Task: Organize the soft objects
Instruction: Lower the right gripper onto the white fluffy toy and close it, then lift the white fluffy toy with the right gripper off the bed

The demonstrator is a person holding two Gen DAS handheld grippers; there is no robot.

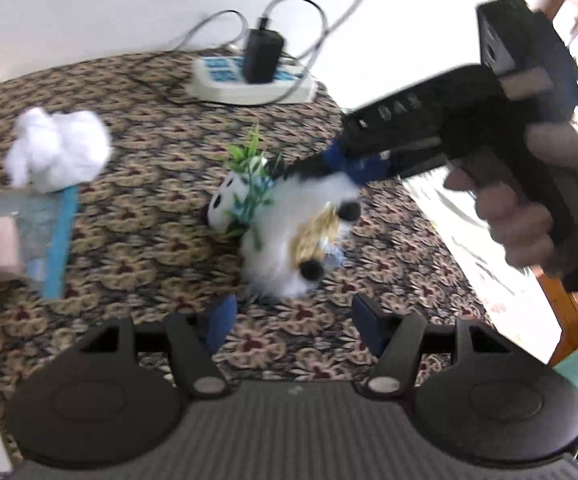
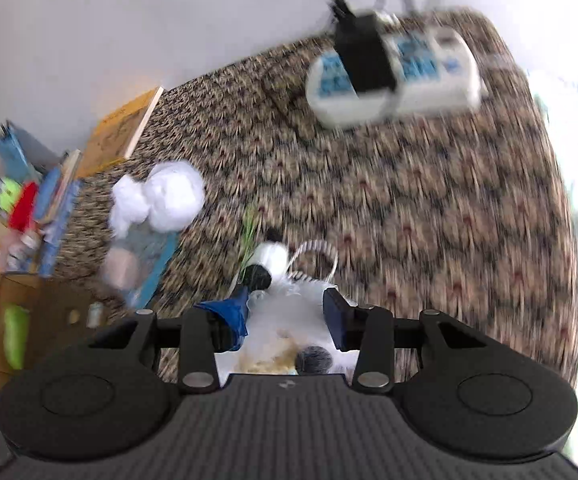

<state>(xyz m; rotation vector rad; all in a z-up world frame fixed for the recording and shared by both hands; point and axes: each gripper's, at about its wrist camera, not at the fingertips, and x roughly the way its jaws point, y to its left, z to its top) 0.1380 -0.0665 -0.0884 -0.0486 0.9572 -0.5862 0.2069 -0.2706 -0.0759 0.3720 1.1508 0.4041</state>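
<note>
A white plush panda with black paws and green bamboo leaves lies on the patterned tablecloth. My right gripper comes in from the right and its blue fingers clasp the plush's white fur; in the right wrist view the fur fills the gap between the fingers. My left gripper is open and empty, just in front of the plush. A white cotton tuft lies at the left on a clear bag; it also shows in the right wrist view.
A white power strip with a black adapter and cables sits at the back by the wall. Books and boxes crowd the left side. The table's right edge borders a bright cloth.
</note>
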